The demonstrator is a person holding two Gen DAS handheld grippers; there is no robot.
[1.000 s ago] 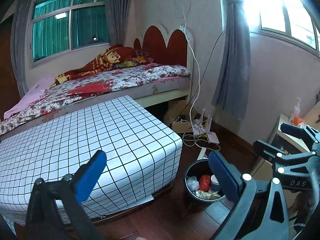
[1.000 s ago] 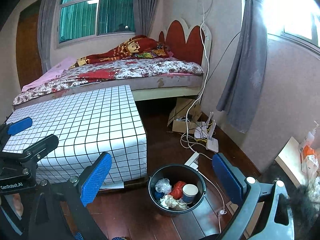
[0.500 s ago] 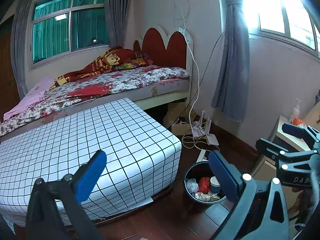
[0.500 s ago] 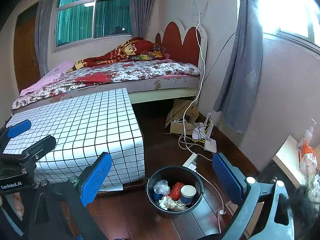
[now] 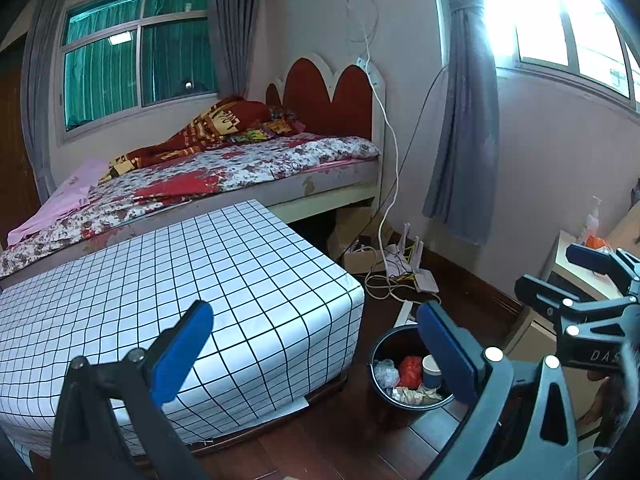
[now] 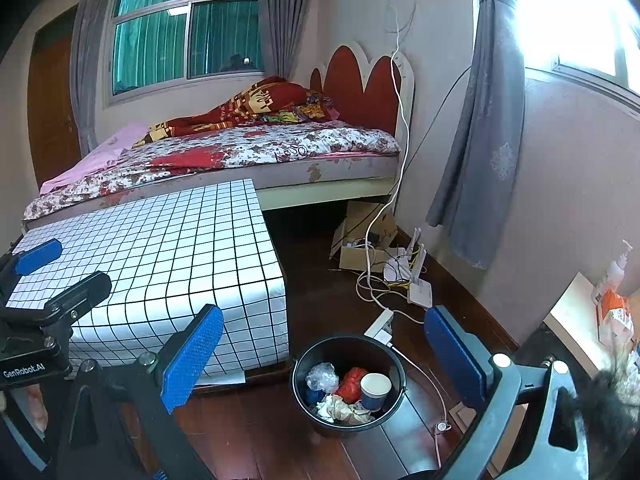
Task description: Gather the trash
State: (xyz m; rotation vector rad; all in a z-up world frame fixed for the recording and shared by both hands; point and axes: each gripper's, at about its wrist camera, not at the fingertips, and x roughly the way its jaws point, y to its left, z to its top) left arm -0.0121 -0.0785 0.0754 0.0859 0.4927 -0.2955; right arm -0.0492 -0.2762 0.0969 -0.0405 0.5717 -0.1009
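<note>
Right wrist view shows you both your left gripper [image 6: 38, 268] and right gripper [image 6: 324, 358] spread wide and empty, the black bin [image 6: 347, 384] at six o'clock holding what looks like crumpled trash [image 6: 340, 407].

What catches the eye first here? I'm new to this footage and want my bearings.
The black bin on the dark floor, holding a paper cup and crumpled trash. Left of it, the grid-patterned table at the floral bed. Both open grippers, left and right, are empty.
</note>
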